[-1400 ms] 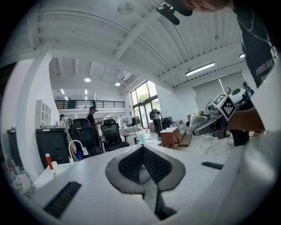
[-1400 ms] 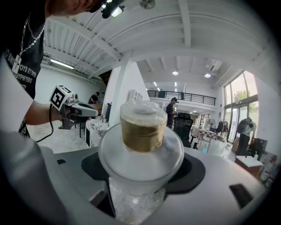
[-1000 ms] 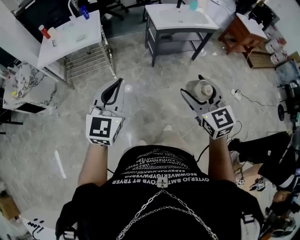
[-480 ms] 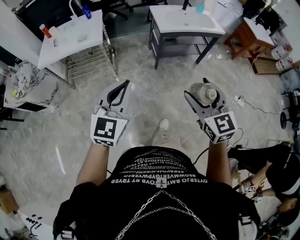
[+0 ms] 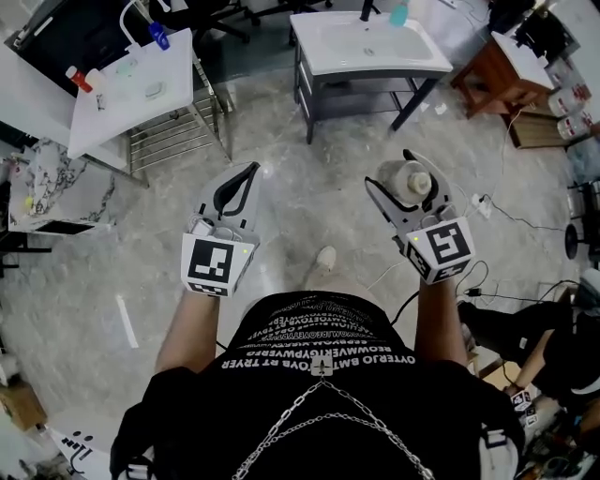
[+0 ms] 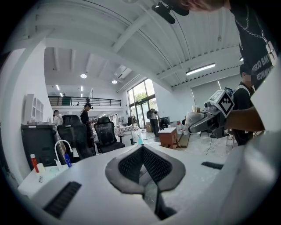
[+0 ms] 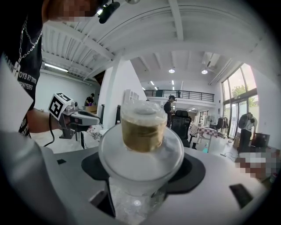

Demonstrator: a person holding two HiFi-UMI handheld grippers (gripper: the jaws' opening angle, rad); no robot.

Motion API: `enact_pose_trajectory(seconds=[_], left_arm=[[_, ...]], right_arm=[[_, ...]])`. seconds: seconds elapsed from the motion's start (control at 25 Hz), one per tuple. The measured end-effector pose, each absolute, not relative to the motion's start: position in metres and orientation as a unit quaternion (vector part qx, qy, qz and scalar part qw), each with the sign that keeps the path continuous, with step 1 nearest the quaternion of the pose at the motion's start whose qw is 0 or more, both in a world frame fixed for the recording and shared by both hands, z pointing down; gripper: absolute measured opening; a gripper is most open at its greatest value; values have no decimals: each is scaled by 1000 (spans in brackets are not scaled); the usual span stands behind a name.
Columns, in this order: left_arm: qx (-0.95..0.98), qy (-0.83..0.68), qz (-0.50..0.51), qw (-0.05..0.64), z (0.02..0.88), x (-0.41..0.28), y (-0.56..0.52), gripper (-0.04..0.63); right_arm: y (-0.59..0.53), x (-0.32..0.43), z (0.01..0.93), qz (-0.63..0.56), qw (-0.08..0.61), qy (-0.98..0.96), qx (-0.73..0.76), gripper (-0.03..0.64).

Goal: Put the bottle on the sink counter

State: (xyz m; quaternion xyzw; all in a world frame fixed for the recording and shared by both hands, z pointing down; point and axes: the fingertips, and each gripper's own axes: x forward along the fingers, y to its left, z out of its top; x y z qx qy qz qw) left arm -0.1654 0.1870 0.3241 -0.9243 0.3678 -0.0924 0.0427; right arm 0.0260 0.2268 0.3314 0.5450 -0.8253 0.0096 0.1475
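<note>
Bottle (image 5: 409, 181) hardly shifted vs earlier frame; floor (image 5: 309, 178) slid slightly beneath. Upright, gripped in right claw (image 5: 403, 185), over floor. Sink surface (image 5: 323, 28) well ahead, slightly left; right claw nearer. Left claw (image 5: 247, 174) clenched, empty.

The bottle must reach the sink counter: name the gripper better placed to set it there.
Right: the right gripper clamps the bottle; the left gripper is shut and empty. The sink counter stands ahead.

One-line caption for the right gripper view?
Frosted bottle, gold-banded cap, clamped in the right gripper; office chairs behind.
</note>
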Motion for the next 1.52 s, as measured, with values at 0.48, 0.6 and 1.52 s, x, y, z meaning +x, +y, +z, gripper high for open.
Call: enact_pose_trajectory(seconds=[0.48,0.6,1.52], left_arm=[[-914,391,-89,54,320,-74,127,6],[-913,393,-93,59,316,-50,121,6],[-920,375,-98,54,329,-4,10,6]], right_arm=[[164,108,340,13,146,-846,513,336],[153,129,340,13,146,-851,504,336],[51,158,347,22,156,-851,501,336]])
